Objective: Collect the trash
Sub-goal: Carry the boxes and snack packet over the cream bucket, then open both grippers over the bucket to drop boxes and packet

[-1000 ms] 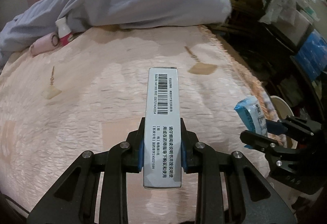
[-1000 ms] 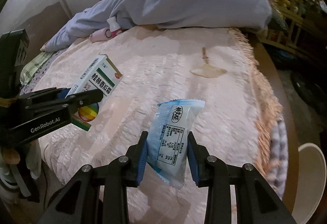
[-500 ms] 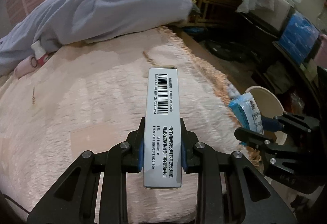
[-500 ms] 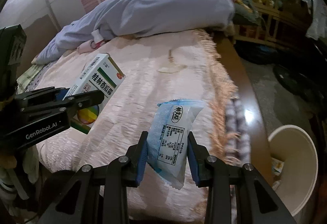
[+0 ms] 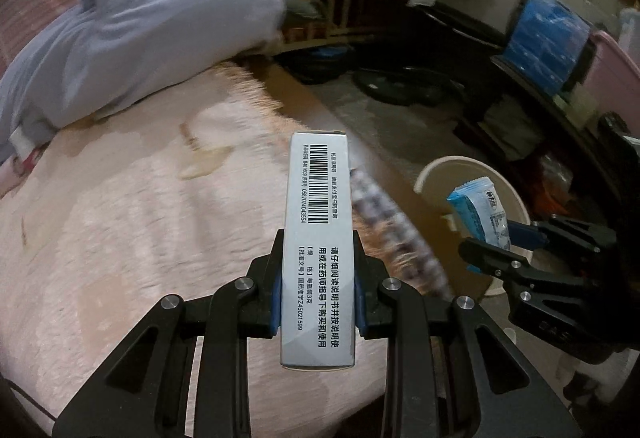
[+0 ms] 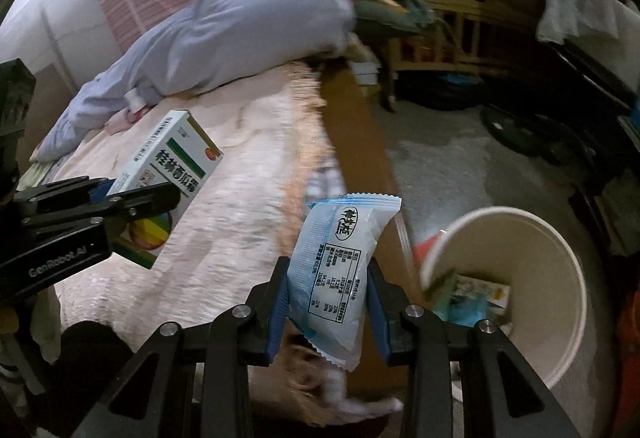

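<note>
While the left gripper (image 5: 318,298) clamps a medicine box (image 5: 318,238) (barcode up), the right gripper (image 6: 328,302) pinches a blue wrapper (image 6: 340,270).

Your medicine box (image 5: 318,250) shows its narrow side in the left wrist view — a barcode, then "请仔细阅读说明书并按说明使用" and "国药准字Z24502199". In the right wrist view, at ten o'clock, its front (image 6: 170,174) reads "桂林西瓜霜". The black gripper body (image 6: 60,258) holding it is marked "GenRobot.AI". The blue snack packet (image 6: 340,270) carries a printed table — too small for you to read.
</note>
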{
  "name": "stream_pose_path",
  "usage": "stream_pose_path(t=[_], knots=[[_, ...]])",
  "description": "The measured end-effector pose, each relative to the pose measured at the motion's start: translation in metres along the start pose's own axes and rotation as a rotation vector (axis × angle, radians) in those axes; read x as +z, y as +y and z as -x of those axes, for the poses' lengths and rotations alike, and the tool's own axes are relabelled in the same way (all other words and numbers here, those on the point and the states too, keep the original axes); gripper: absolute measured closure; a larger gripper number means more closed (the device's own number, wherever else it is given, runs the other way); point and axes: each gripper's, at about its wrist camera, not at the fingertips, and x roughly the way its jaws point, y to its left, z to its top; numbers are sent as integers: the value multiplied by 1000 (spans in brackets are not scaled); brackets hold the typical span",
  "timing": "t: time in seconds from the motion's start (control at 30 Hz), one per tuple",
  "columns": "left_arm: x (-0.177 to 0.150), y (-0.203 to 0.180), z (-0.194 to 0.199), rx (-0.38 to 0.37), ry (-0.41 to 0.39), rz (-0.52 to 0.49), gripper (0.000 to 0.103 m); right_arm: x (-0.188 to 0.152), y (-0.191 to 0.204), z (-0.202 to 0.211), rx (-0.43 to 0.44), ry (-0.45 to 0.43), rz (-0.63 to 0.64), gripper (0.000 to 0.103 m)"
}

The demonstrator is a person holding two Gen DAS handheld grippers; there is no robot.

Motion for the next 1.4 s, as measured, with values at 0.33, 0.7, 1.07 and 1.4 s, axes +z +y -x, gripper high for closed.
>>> stream_pose_path(t=[0.33,0.7,1.07,1.4], knots=[[18,-72,-29,-70,29,-89,79,-21,-76,18,-81,3,-116,69],[27,-121,-64,-132,73,-127,79,-45,-137,19,-146,26,-211,69],[34,-145,-93,-169,97,-132,78,-61,-173,6,-159,47,-279,69],[36,-143,-91,-216,68,-118,50,-65,-179,1,-188,38,-301,48]])
